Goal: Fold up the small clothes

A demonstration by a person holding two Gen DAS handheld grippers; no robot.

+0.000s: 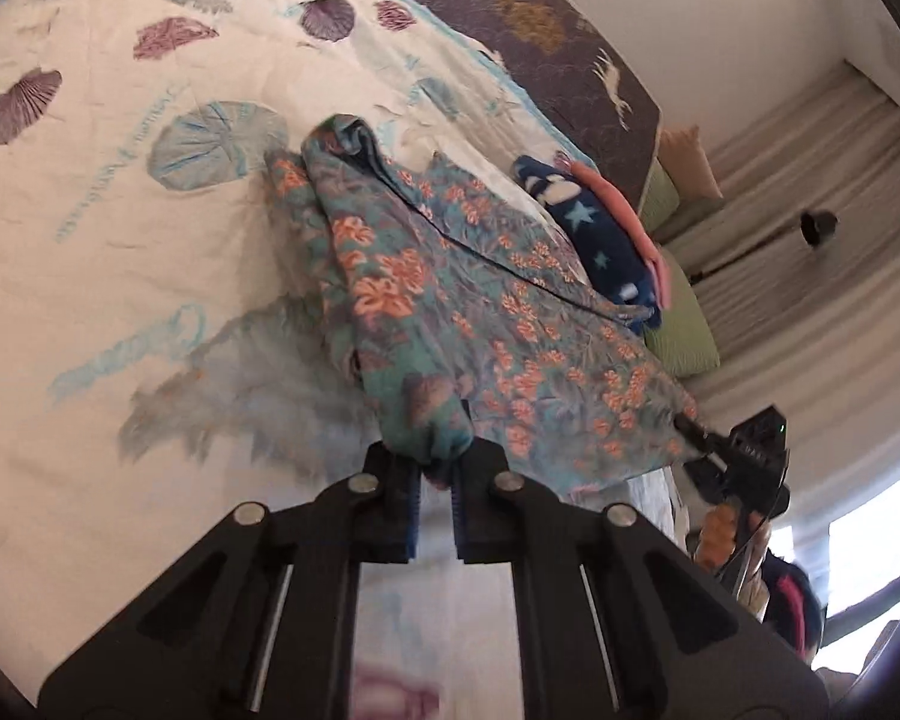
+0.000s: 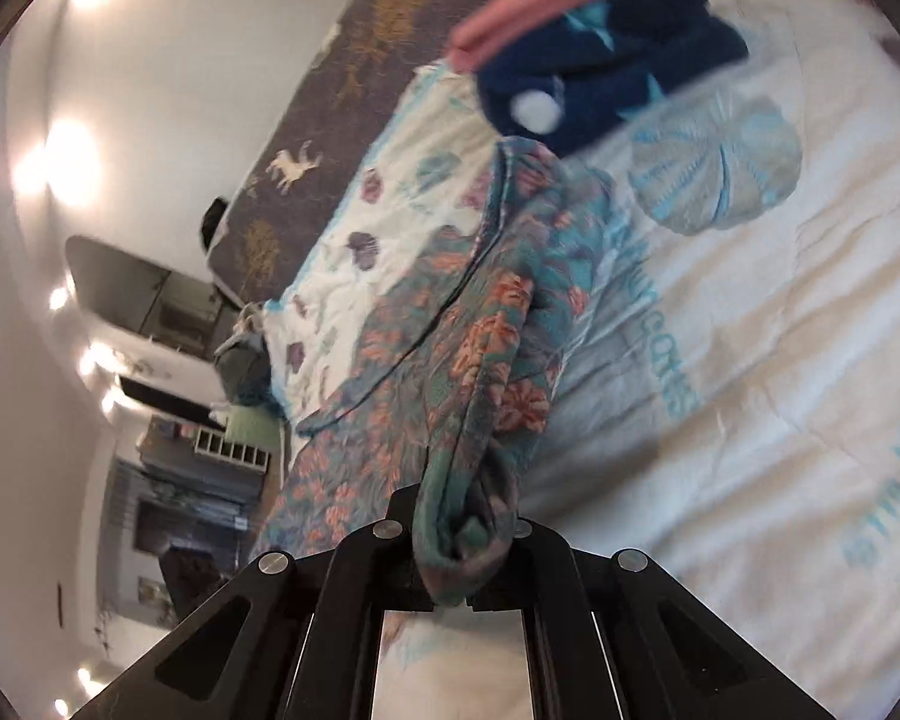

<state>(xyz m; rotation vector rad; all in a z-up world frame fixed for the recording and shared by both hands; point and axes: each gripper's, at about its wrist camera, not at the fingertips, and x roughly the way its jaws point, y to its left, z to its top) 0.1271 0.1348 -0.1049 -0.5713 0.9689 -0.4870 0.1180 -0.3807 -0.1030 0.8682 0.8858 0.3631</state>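
- Left gripper [image 1: 435, 468]: jaws closed on a bunched corner of the floral garment [image 1: 450, 300]; the cloth runs forward and away from the fingers across the bedspread [image 1: 90, 240].
- Right gripper [image 1: 699, 435], seen from the left wrist view: clamped on the opposite near corner, so the held edge spans between the two hands.
- Right wrist view: the right gripper [image 2: 462, 570] pinches a rolled hem of the same garment.
- Garment position: near end lifted, far end resting on the bed, just beside the folded blue star-print piece [image 1: 588, 234].
- Judgement: the long axis points away from both hands; neither hand is nearer, and the fold likely carries the held edge forward.
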